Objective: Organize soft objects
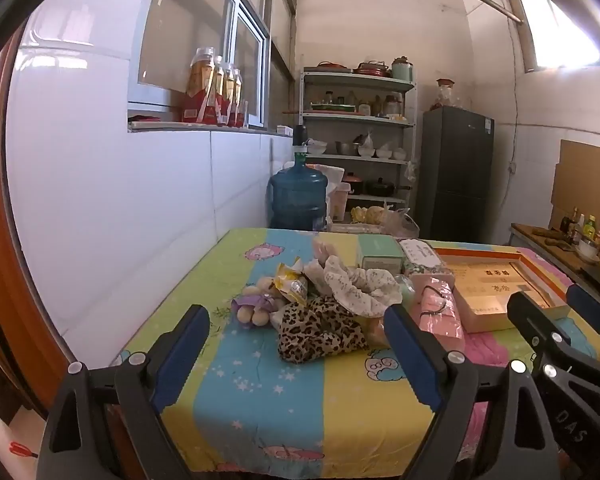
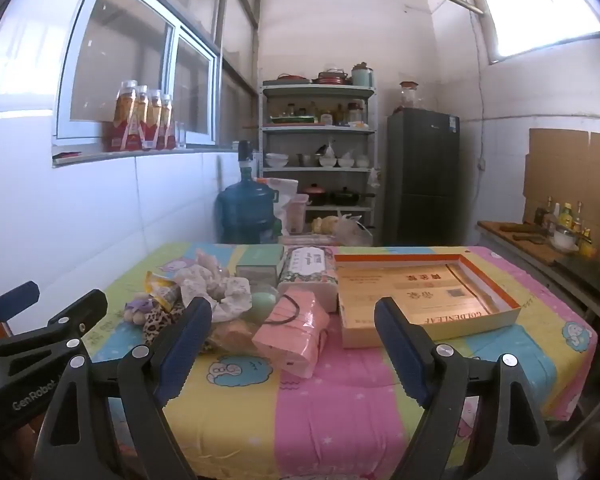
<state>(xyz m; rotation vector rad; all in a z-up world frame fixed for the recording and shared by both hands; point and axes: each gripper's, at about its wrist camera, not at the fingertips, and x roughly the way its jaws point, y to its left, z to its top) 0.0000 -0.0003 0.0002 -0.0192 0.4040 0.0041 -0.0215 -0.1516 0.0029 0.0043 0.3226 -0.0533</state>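
Both tongs spread wide, nothing held. Leopard-print fabric bundle (image 1: 320, 330) sits at 12 o'clock of left tongs (image 1: 296, 344), on the striped-cloth desk (image 1: 260, 400); right tongs (image 2: 292, 344) face the pink pack (image 2: 296, 330). Left looks nearer the leopard bundle.

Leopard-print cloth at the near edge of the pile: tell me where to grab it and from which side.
Take the leopard-print cloth at its bunched near fold, coming in from the front of the table with the open left hand-held gripper. It lies crumpled and raised, nothing on its near side, while the floral cloth overlaps its far edge.
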